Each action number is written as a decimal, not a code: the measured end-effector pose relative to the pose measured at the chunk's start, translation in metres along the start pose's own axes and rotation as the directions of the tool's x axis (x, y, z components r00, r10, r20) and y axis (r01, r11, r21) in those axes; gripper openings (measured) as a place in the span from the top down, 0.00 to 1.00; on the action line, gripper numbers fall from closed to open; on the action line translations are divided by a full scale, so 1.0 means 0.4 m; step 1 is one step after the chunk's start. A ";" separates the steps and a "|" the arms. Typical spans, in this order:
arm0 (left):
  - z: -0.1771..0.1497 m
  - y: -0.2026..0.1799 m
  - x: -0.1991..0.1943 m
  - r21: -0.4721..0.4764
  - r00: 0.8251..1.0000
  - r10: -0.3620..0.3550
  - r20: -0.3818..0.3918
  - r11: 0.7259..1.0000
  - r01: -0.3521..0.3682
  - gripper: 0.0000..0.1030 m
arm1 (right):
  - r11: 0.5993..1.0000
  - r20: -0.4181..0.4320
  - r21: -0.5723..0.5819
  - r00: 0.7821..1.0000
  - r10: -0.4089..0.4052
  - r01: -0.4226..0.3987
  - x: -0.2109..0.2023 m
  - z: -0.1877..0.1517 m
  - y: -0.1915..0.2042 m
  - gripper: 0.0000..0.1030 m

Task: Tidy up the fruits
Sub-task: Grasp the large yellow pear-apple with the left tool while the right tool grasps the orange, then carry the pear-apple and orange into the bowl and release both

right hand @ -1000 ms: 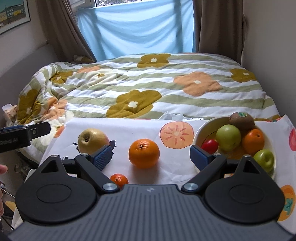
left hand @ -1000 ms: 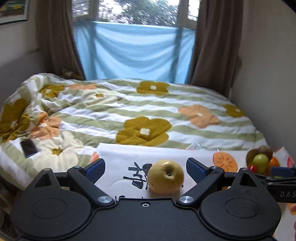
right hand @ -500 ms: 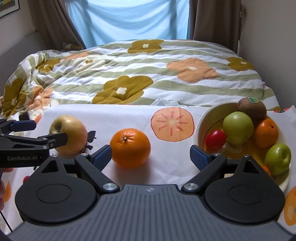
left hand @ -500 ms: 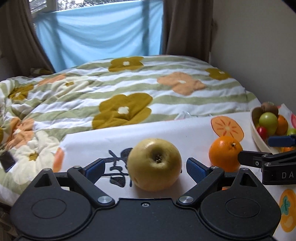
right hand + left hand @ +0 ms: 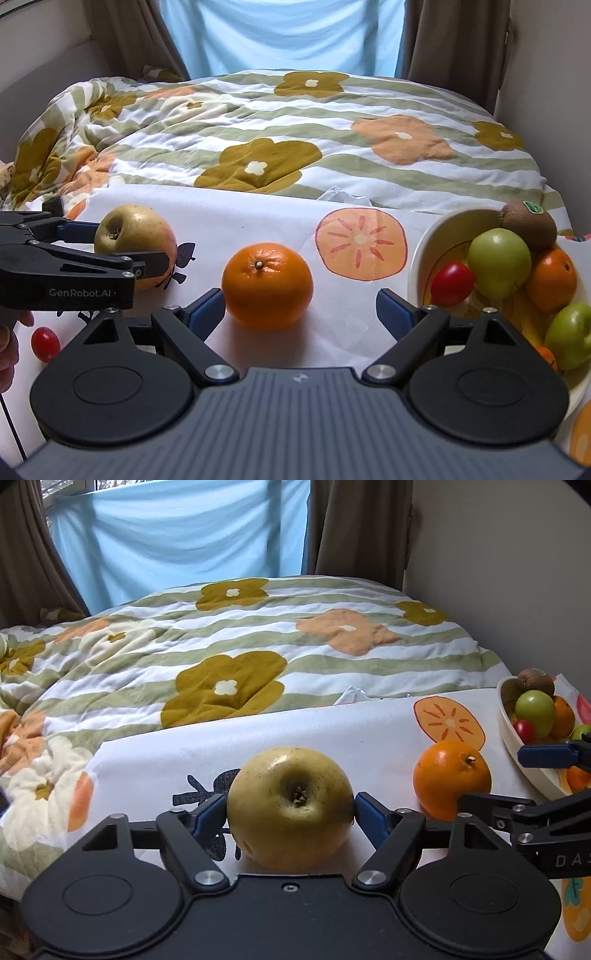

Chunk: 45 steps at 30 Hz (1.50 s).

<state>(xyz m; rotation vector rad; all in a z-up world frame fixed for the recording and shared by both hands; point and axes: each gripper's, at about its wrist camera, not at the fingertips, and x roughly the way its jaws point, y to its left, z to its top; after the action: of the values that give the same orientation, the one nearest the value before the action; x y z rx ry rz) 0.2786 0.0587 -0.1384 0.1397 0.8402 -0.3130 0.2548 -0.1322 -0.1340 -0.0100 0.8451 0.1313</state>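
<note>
Right wrist, bowl (image 5: pixel 424 251), apples (image 5: pixel 500 262), kiwi (image 5: pixel 528 221)

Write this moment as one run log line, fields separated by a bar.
left gripper: closing onto yellow apple | right gripper: open around orange | bowl: holds fruit

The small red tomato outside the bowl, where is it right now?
In the right wrist view, the small red tomato lies on the tablecloth at far left, below the left gripper and its yellow apple.
</note>
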 end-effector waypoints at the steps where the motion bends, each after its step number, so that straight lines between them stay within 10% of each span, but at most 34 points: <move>1: 0.000 -0.002 0.000 0.002 1.000 0.002 0.000 1.000 -0.002 0.23 | 1.000 -0.001 -0.004 1.000 0.001 -0.001 0.002 0.001 0.001 0.00; 21: 0.000 0.006 -0.006 -0.033 0.999 0.034 -0.017 0.999 -0.034 0.24 | 0.995 -0.003 -0.058 0.997 0.076 -0.076 0.062 0.013 0.011 0.01; 31: -0.004 0.011 -0.022 -0.048 0.998 0.062 -0.020 0.997 -0.063 0.24 | 0.988 -0.029 -0.079 0.991 0.127 -0.129 0.074 0.013 0.013 0.24; 45: 0.016 -0.015 -0.104 -0.062 0.995 0.099 0.023 0.993 -0.098 0.24 | 0.989 0.005 -0.072 0.992 0.130 -0.129 0.009 0.018 -0.007 0.26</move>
<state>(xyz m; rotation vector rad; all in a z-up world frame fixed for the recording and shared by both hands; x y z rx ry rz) 0.2554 0.0605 -0.1028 0.1201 0.8133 -0.1961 0.2629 -0.1340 -0.1321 -0.0217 0.8314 0.2838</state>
